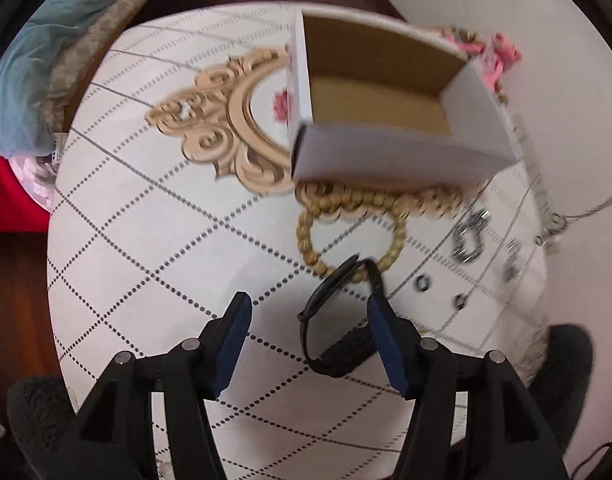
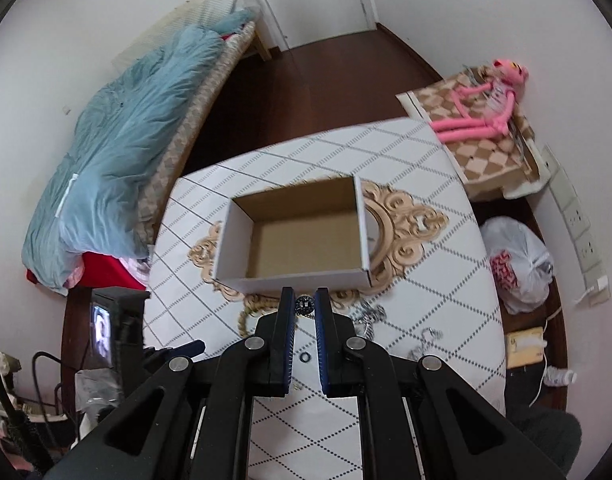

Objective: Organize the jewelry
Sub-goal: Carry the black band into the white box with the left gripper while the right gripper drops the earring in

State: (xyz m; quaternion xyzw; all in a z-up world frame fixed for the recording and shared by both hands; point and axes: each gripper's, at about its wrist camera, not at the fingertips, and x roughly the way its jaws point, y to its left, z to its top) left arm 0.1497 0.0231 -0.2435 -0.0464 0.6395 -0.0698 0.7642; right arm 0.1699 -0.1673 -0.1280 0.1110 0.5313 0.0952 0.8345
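Note:
An open white cardboard box [image 1: 385, 92] with a brown inside stands on the white quilted table [image 1: 146, 240]; it also shows in the right wrist view [image 2: 298, 240]. My left gripper [image 1: 307, 312] is open, low over the table, with a black watch [image 1: 337, 320] lying between its fingers against the right one. A gold beaded necklace [image 1: 357, 208] lies in front of the box. Silver jewelry [image 1: 469, 236] and small dark rings [image 1: 421, 282] lie to the right. My right gripper [image 2: 304, 300] is nearly closed on a small round dark ornament [image 2: 304, 304], above the table near the box's front wall.
An ornate beige mirror frame [image 1: 226, 128] lies under the box. A bed with a blue quilt [image 2: 118, 152] is at the left. A pink plush toy [image 2: 481, 108] sits on a checkered box at the right. A white plastic bag [image 2: 517, 264] lies on the floor.

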